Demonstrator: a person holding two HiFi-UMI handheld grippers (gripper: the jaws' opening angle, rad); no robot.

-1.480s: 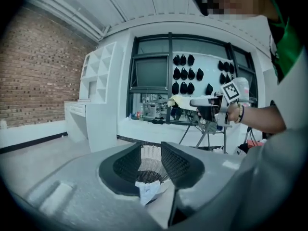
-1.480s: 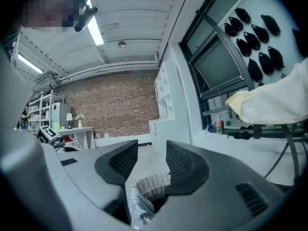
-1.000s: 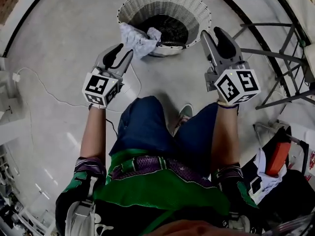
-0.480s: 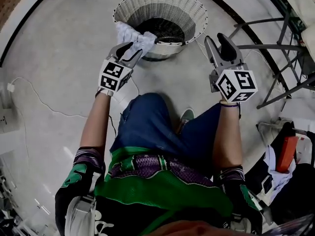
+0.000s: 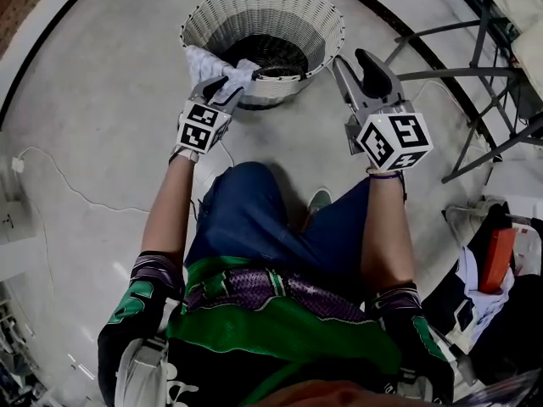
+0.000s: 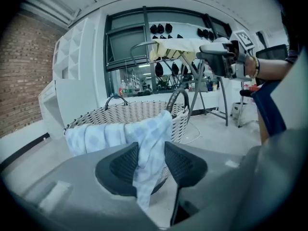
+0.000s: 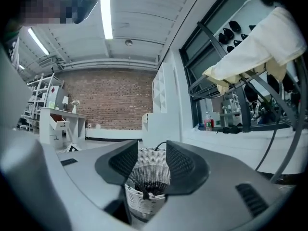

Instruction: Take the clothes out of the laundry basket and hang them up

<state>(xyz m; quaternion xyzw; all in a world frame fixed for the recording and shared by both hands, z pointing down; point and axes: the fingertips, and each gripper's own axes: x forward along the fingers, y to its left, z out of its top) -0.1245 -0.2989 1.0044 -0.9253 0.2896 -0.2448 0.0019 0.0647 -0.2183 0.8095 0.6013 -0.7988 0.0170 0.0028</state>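
Observation:
A white wicker laundry basket (image 5: 327,36) stands on the floor ahead of me, dark inside. A pale blue checked cloth (image 5: 204,60) hangs over its near left rim. My left gripper (image 5: 227,79) is shut on this cloth at the rim. In the left gripper view the cloth (image 6: 155,126) runs down between the two dark pads (image 6: 122,165), with the basket (image 6: 115,113) right behind. My right gripper (image 5: 352,58) is held to the right of the basket, open and empty. Through its jaws (image 7: 152,150) I see the basket (image 7: 151,177) farther off.
A metal drying rack (image 5: 475,53) stands to the right, with a cream garment (image 7: 250,47) draped on it. A white cable (image 5: 51,172) lies on the floor at left. Clutter with an orange item (image 5: 496,261) sits at lower right. My shoe (image 5: 318,197) is below the basket.
My left gripper has gone down and forward to the basket's rim with the cloth still in it. The right gripper has sunk a little.

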